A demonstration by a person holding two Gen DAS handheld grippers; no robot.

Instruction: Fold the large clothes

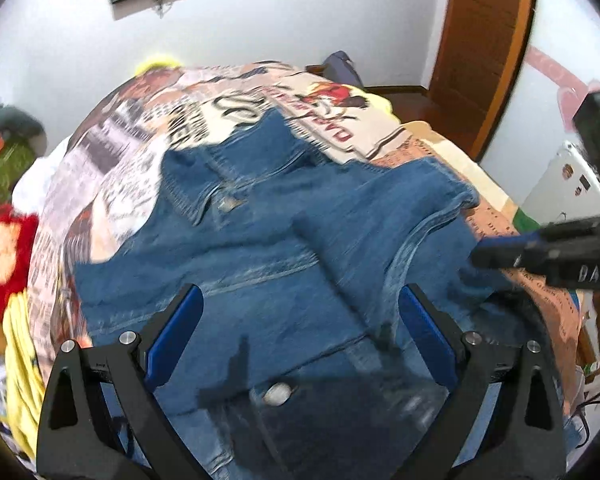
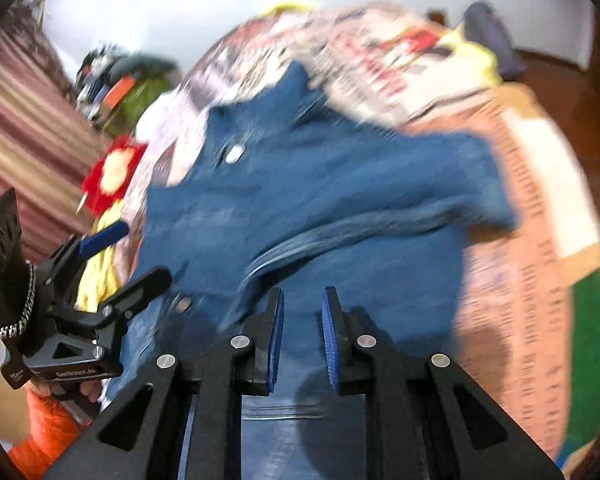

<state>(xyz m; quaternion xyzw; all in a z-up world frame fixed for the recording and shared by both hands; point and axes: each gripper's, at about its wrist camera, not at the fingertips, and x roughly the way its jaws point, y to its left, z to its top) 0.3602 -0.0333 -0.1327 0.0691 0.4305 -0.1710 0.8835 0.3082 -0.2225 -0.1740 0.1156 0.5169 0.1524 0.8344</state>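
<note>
A blue denim jacket (image 1: pixel 284 240) with metal buttons lies rumpled across the newspaper-print bedspread (image 1: pixel 112 152), one part already flopped over the middle, so I'd judge the fold is partway through. The left gripper (image 1: pixel 300 332) hovers over the near hem with fingers spread wide and empty, while the right gripper (image 2: pixel 302 340) has its blue pads (image 2: pixel 276 340) drawn close, a narrow gap between, holding nothing. Next, each probably needs a firm pinch on an edge.
</note>
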